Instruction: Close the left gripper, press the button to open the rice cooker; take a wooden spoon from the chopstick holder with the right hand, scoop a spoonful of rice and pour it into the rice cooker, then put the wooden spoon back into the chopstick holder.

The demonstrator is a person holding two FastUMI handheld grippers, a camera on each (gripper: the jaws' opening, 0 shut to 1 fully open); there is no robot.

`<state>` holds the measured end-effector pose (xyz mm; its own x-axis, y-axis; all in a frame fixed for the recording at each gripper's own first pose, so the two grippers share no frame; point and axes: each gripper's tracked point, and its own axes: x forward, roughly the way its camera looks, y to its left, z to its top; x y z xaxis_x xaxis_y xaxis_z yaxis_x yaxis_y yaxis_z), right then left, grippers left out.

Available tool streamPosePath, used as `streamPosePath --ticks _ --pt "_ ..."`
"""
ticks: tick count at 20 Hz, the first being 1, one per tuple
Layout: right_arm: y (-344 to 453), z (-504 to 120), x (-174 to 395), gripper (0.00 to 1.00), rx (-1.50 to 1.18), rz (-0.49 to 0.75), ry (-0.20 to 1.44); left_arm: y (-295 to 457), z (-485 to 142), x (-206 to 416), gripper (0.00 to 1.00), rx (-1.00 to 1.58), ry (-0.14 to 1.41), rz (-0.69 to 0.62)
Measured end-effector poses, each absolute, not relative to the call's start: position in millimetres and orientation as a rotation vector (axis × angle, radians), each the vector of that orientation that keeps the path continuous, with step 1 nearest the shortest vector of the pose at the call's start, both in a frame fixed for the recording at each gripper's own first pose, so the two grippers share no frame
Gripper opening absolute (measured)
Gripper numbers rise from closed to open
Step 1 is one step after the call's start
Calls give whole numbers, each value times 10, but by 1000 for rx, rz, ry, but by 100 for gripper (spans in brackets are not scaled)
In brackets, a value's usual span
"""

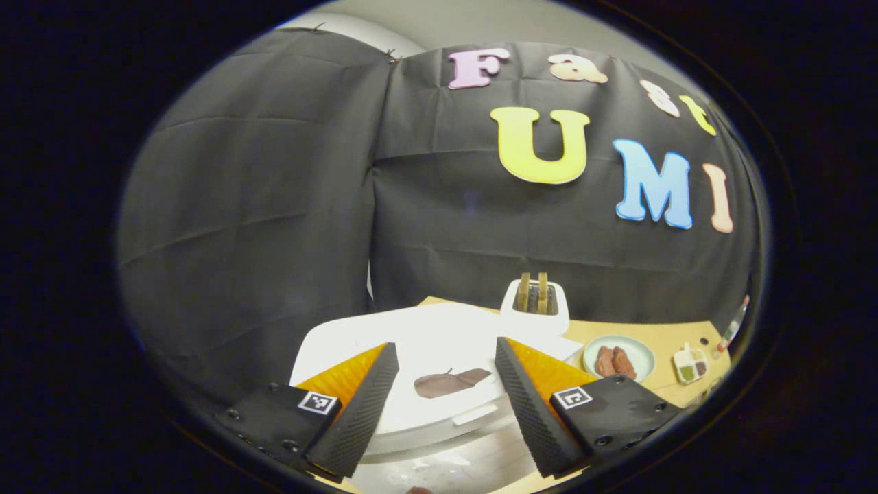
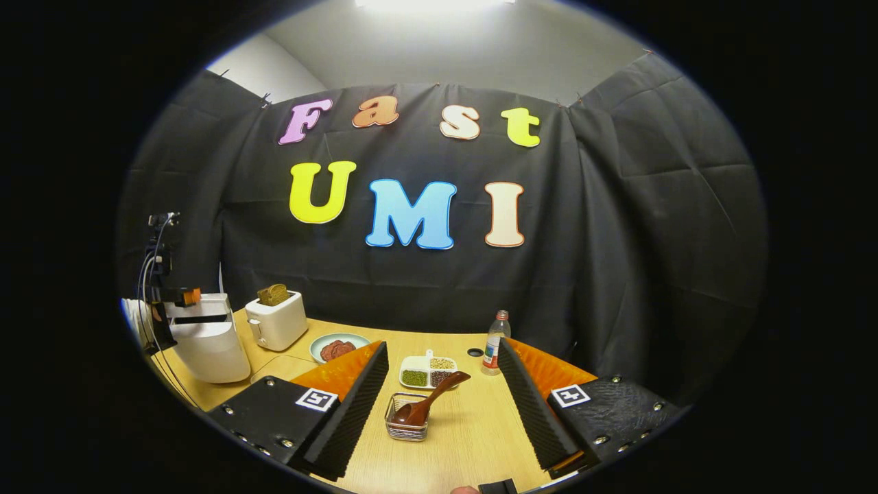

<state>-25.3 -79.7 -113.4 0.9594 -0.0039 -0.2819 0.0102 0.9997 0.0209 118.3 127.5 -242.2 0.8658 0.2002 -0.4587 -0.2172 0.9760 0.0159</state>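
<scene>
My left gripper (image 1: 446, 344) hangs open just above the white rice cooker (image 1: 425, 329), its fingers straddling the lid, which is down. The lid's button tab (image 1: 475, 414) lies between the fingers, near the front edge. In the right gripper view the rice cooker (image 2: 209, 346) stands at the far left with the left gripper (image 2: 175, 298) over it. My right gripper (image 2: 442, 345) is open above the table, holding nothing. Ahead of it a wooden spoon (image 2: 431, 396) leans in the small wire chopstick holder (image 2: 407, 425). Behind that sits a divided dish (image 2: 429, 371) of grains.
A white toaster (image 2: 278, 319) with bread stands right of the cooker. A plate of reddish meat (image 2: 337, 346) and a small bottle (image 2: 492, 343) sit on the wooden table (image 2: 473, 432). The toaster (image 1: 535, 305), plate (image 1: 617, 357) and dish (image 1: 689, 363) lie beyond the cooker.
</scene>
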Motion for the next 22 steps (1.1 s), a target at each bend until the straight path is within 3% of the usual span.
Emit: streamPosePath --ticks 12,13,14,17,22 --pt "-654 -1216 -194 98 6 6 302 1120 -2741 922 100 2 536 136" --pt "-627 -1218 -181 98 14 9 304 1102 -2764 884 96 -2 564 122" --pt "-604 -1222 -169 98 23 13 302 1104 -2742 880 100 -34 576 122" --pt "-496 -1209 -95 98 47 34 292 1097 -2743 875 100 -47 602 108" --pt "-314 -1037 10 98 51 87 255 1109 -2519 842 100 -2 528 71"
